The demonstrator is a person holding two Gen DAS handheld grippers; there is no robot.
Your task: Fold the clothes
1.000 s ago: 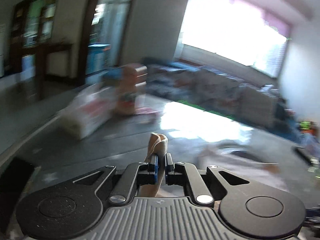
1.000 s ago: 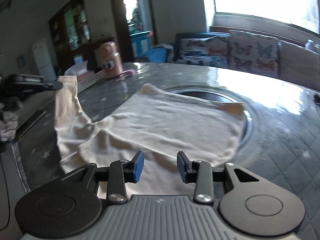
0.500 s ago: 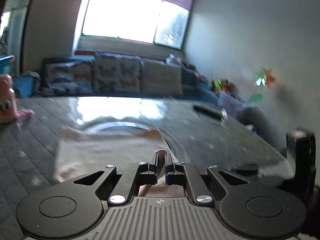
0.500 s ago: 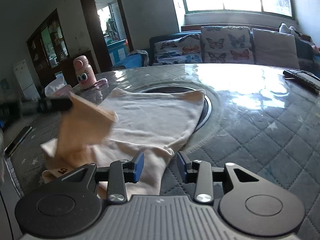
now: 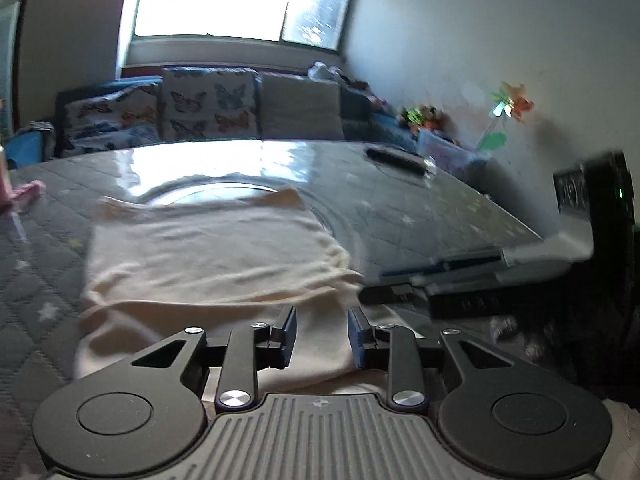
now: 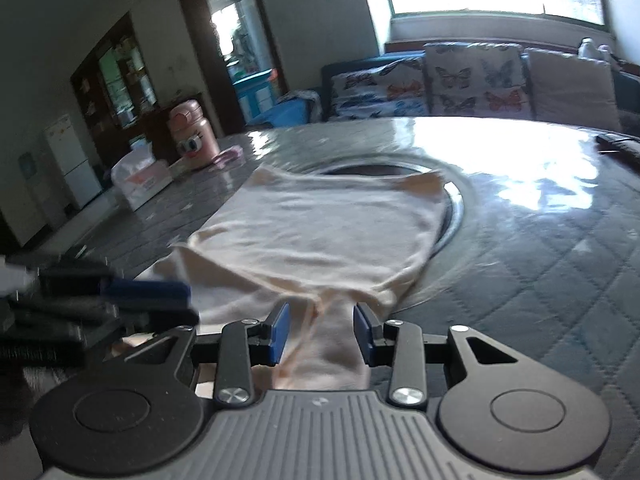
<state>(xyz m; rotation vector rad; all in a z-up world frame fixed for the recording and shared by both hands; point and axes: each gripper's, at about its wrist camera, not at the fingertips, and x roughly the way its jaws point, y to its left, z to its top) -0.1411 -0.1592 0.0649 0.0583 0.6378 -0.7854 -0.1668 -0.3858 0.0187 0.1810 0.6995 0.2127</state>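
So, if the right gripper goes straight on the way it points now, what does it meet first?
Most likely the cream garment: the right gripper points down at its near edge, and cloth already lies between the open jaws. Depth is hard to judge here.

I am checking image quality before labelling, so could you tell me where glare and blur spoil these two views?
Left wrist view: the window is blown out, glare washes the table, and the right gripper is smeared. Right wrist view: glare whitens the table's far right, the left gripper is blurred, and the garment is soft.
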